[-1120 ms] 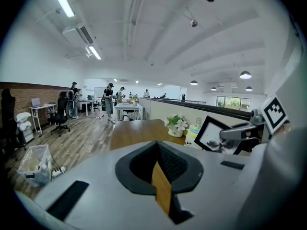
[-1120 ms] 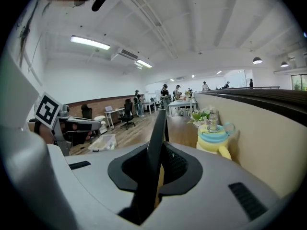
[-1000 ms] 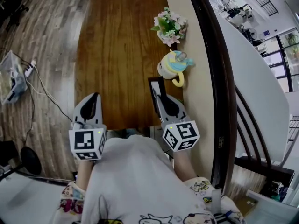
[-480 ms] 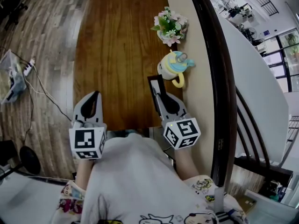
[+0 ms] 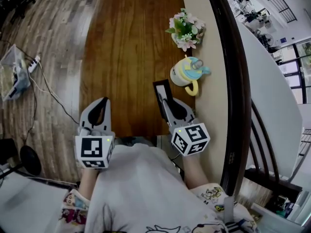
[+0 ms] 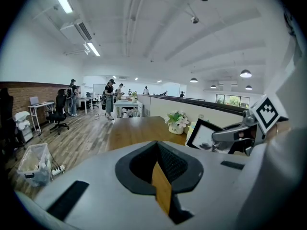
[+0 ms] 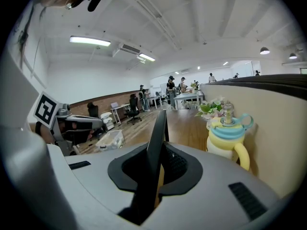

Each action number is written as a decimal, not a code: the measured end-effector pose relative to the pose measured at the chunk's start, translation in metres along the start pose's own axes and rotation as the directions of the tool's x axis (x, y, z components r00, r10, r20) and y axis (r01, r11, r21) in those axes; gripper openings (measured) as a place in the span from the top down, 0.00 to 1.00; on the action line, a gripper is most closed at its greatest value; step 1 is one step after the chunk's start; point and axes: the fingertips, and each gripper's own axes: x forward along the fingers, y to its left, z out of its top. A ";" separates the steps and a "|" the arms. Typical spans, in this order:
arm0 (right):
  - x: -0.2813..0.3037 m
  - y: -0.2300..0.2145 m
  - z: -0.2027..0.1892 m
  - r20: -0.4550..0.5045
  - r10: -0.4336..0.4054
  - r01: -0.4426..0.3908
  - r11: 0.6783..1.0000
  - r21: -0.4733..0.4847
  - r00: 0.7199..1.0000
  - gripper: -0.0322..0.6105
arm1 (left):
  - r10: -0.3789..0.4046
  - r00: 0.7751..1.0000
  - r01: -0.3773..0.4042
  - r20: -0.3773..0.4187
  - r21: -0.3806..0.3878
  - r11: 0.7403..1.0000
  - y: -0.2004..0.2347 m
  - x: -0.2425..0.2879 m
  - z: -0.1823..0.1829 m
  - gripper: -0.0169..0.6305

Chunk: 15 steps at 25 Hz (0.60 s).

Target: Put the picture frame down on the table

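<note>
My right gripper (image 5: 168, 107) is clamped on the thin black-rimmed rectangular picture frame (image 5: 162, 93), the jaws narrow and pressed against its two faces. In the right gripper view the frame (image 7: 157, 138) shows edge-on, a dark slim slab rising upright out of the jaws. From the left gripper view its front (image 6: 206, 135) is a pale picture inside a black border, leaning at a tilt. It sits over the near right part of the brown wooden table (image 5: 121, 42), just beside the yellow cup with a blue lid and curved handle (image 5: 187, 74); a small pot of white and pink flowers (image 5: 185, 30) stands further along the same edge.

My left gripper (image 5: 100, 103) is at the near left edge of the table, jaws drawn together with nothing between them.

The frame's lower part is hidden inside my right gripper's jaws, so I cannot tell whether its bottom edge touches the tabletop. What the picture shows is too small to make out.
</note>
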 end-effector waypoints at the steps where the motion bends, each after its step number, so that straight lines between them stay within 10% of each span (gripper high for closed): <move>1: 0.003 0.001 -0.001 -0.002 0.008 -0.008 1.000 0.012 1.000 0.88 | 0.000 1.000 0.000 -0.003 -0.001 1.000 0.001 0.001 -0.001 0.97; 15: 0.039 0.012 -0.030 -0.059 0.093 -0.084 0.987 0.137 0.994 0.88 | -0.027 0.998 0.026 -0.054 -0.022 0.999 0.000 0.012 -0.021 0.97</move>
